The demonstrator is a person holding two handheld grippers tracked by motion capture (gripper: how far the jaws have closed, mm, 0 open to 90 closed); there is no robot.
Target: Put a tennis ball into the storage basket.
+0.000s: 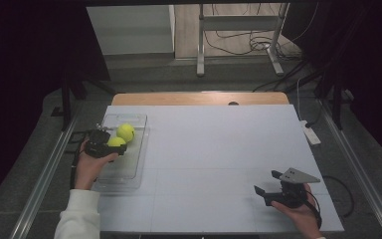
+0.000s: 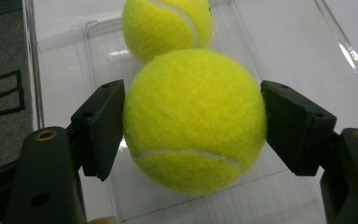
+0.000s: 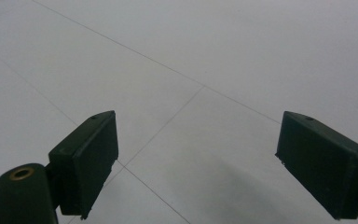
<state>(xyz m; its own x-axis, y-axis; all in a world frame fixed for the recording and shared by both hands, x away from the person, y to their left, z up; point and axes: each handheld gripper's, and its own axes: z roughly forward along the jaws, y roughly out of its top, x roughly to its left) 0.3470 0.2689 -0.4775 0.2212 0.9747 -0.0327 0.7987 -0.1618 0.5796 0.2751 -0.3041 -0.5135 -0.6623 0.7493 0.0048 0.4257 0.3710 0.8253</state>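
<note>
Your left gripper (image 2: 193, 123) pinches a tennis ball (image 2: 195, 121) between both pads, over the clear tray (image 1: 138, 164) at the table's left, touching a second ball (image 2: 168, 25). Your right gripper (image 3: 205, 163) rests spread above the bare white table (image 3: 214, 56), well apart from them.

A white table (image 1: 219, 149) with a wooden far edge (image 1: 199, 98) stands on grey floor (image 1: 179, 74). Behind it are a metal stand (image 1: 238, 22), loose cables (image 1: 243, 45) and a white cabinet (image 1: 129, 30). Dark curtains (image 1: 25, 74) hang at both sides.
</note>
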